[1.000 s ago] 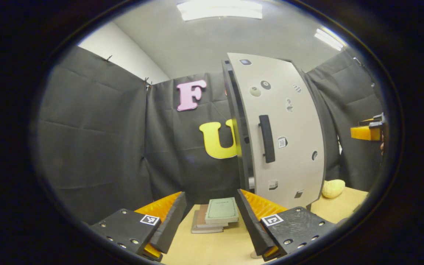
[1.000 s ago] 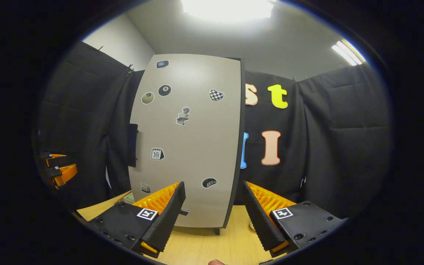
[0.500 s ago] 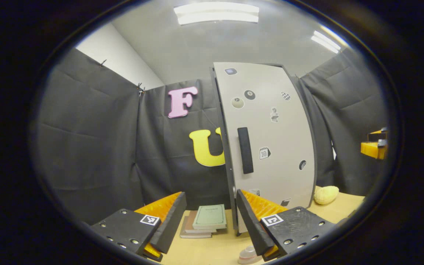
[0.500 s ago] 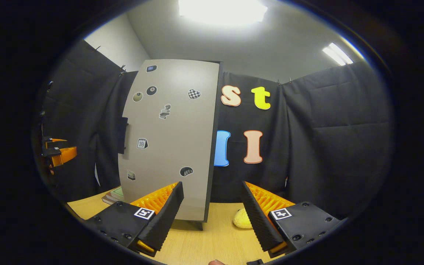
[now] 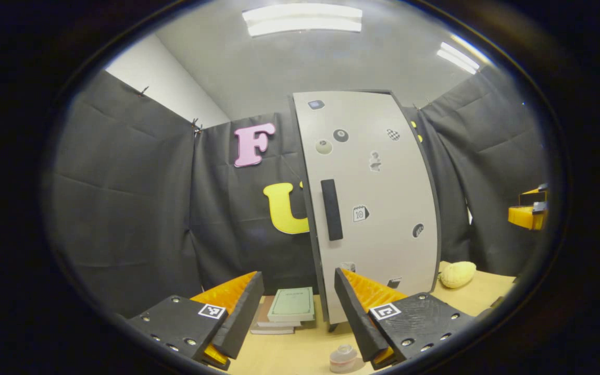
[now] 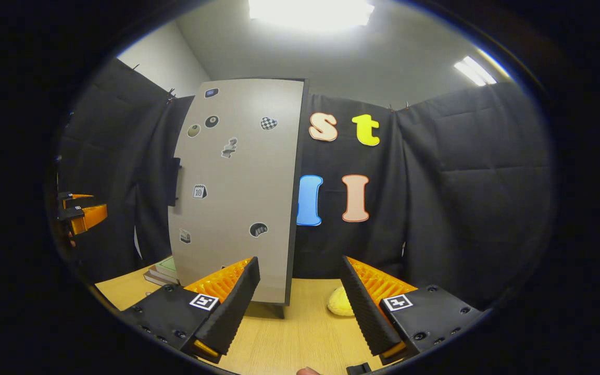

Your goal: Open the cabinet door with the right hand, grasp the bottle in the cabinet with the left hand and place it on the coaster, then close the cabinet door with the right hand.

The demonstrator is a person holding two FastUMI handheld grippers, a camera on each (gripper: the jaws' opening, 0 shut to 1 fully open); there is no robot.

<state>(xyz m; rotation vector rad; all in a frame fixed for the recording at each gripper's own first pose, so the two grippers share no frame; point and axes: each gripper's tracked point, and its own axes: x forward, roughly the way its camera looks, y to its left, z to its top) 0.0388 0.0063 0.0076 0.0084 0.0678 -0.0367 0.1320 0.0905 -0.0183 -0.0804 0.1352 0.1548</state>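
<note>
The cabinet door is a tall, stiff, pale panel dotted with stickers, standing closed on the table; it likely swings lightly, and the dark upright handle near its edge is the place to grip. A small bottle stands on the table by the left tongs, no coaster visible. Both the left and right tongs gape wide and empty.

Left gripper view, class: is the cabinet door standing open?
No: the cabinet door sits flush against the cabinet with its handle facing us, and no gap shows.
</note>
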